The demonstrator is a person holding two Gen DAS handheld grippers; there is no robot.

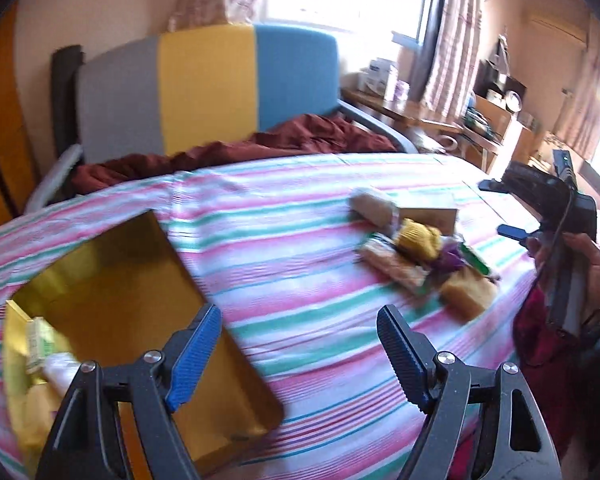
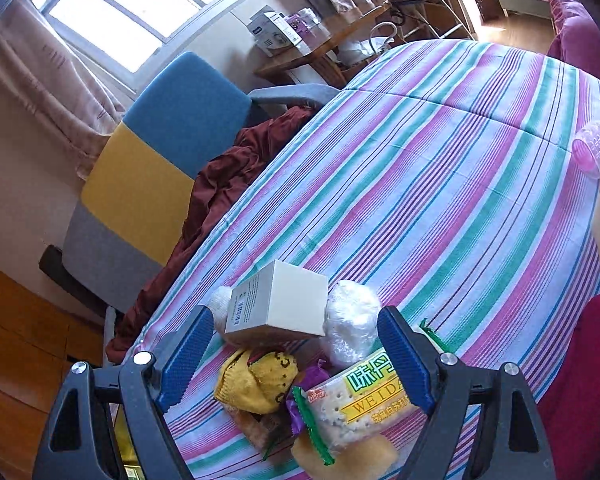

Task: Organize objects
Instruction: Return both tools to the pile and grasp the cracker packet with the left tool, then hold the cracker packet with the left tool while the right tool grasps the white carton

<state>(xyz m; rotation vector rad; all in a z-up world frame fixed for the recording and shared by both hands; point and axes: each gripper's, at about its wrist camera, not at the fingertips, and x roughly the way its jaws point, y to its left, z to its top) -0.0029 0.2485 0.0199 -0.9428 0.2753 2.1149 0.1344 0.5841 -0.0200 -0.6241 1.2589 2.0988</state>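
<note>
A pile of small objects lies on the striped tablecloth (image 1: 300, 216): a white box (image 2: 278, 304), a yellow knit item (image 2: 256, 384), a cracker packet (image 2: 364, 404), a plastic-wrapped ball (image 2: 352, 328), a purple wrapper (image 2: 304, 388) and a yellow sponge (image 1: 468, 294). A gold tray (image 1: 140, 304) at the left holds a few items at its near end. My left gripper (image 1: 300, 356) is open and empty, above the cloth between tray and pile. My right gripper (image 2: 296, 360) is open over the pile; it also shows in the left wrist view (image 1: 512, 212).
A grey, yellow and blue chair (image 1: 204, 92) with a dark red cloth (image 1: 260, 148) stands at the table's far side. A pink ribbed cup (image 2: 594, 148) lies at the cloth's right edge. A wooden side table (image 2: 320, 52) with boxes stands near the window.
</note>
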